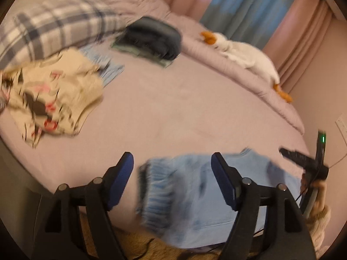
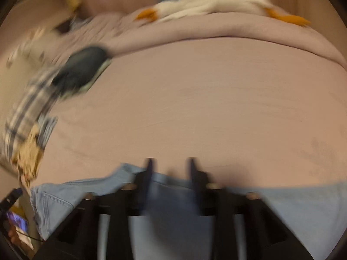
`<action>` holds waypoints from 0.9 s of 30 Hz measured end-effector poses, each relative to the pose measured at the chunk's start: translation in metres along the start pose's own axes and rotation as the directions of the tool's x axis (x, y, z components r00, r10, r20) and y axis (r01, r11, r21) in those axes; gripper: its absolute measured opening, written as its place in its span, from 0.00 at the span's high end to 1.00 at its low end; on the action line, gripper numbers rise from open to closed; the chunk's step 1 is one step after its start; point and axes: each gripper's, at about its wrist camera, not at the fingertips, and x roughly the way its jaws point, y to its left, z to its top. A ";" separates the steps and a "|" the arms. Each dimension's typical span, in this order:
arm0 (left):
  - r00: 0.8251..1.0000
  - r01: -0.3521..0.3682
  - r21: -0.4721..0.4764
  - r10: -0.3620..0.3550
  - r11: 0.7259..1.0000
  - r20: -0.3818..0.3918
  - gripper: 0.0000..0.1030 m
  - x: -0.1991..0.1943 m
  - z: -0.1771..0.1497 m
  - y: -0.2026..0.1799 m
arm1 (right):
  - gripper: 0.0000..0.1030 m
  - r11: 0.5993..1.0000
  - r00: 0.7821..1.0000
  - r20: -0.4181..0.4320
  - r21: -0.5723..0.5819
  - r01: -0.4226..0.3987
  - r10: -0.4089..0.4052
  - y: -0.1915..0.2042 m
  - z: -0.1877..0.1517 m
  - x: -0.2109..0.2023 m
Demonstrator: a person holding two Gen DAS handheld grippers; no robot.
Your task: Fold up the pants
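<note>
Light blue denim pants (image 1: 195,195) lie at the near edge of the pink bed. In the left wrist view their elastic waistband sits between my open left gripper's (image 1: 172,164) blue fingers, a little above the cloth. In the right wrist view the pants (image 2: 71,197) spread across the bottom. My right gripper (image 2: 170,164) is blurred, its fingers partly apart over the pants' far edge, holding nothing I can make out. The right gripper also shows at the right of the left wrist view (image 1: 303,160).
A cream patterned garment (image 1: 49,99) lies at the left, a plaid pillow (image 1: 54,28) behind it. A dark folded pile (image 1: 154,39) sits at the back. A white goose toy (image 1: 245,56) lies on the rolled quilt (image 1: 216,49). The bed sheet (image 1: 173,108) spreads between.
</note>
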 end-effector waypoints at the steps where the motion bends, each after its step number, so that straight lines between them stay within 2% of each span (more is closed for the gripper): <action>1: 1.000 0.021 0.019 -0.021 1.000 0.004 0.28 -0.001 0.003 -0.010 | 0.43 0.998 0.999 0.024 0.048 0.030 -0.032 -0.022 -0.005 -0.013; 3: 0.994 0.110 0.084 -0.110 0.990 0.000 0.29 0.005 0.006 -0.039 | 0.43 0.987 0.993 0.047 0.128 0.102 -0.109 -0.065 -0.016 -0.036; 6: 0.978 0.199 0.126 -0.188 0.972 -0.090 0.30 0.036 0.003 -0.085 | 0.43 0.943 0.970 0.059 0.256 0.214 -0.236 -0.128 -0.034 -0.063; 8: 0.956 0.263 0.088 -0.247 0.961 -0.157 0.36 0.062 -0.001 -0.111 | 0.43 0.902 0.959 0.040 0.354 0.248 -0.279 -0.166 -0.047 -0.077; 10: 0.921 0.328 0.054 -0.307 0.943 -0.242 0.50 0.093 -0.010 -0.136 | 0.43 0.860 0.951 0.032 0.438 0.262 -0.306 -0.199 -0.062 -0.089; 11: 0.906 0.340 0.058 -0.310 0.939 -0.290 0.54 0.112 -0.017 -0.152 | 0.42 0.843 0.946 0.023 0.461 0.277 -0.323 -0.211 -0.067 -0.093; 12: 0.900 0.342 0.076 -0.304 0.936 -0.312 0.62 0.123 -0.021 -0.164 | 0.41 0.826 0.939 0.009 0.478 0.298 -0.343 -0.223 -0.073 -0.095; 13: 0.899 0.339 0.102 -0.290 0.935 -0.329 0.68 0.133 -0.026 -0.175 | 0.41 0.817 0.935 -0.003 0.487 0.310 -0.354 -0.230 -0.077 -0.095; 15: 0.902 0.315 0.162 -0.243 0.935 -0.357 0.72 0.155 -0.034 -0.198 | 0.41 0.807 0.933 -0.024 0.495 0.323 -0.358 -0.243 -0.084 -0.093; 18: 0.907 0.256 0.200 -0.163 0.946 -0.387 0.80 0.184 -0.040 -0.214 | 0.41 0.810 0.930 -0.034 0.481 0.336 -0.366 -0.253 -0.085 -0.087; 20: 0.897 0.230 0.192 -0.131 0.954 -0.422 0.83 0.203 -0.043 -0.215 | 0.41 0.812 0.923 -0.029 0.467 0.351 -0.383 -0.254 -0.082 -0.083; 21: 0.897 0.221 0.192 -0.122 0.956 -0.424 0.85 0.207 -0.045 -0.214 | 0.40 0.812 0.920 -0.027 0.461 0.359 -0.391 -0.254 -0.081 -0.083; 27: 0.912 0.201 0.219 -0.100 0.955 -0.398 0.86 0.213 -0.046 -0.216 | 0.40 0.818 0.900 -0.021 0.408 0.405 -0.435 -0.256 -0.082 -0.076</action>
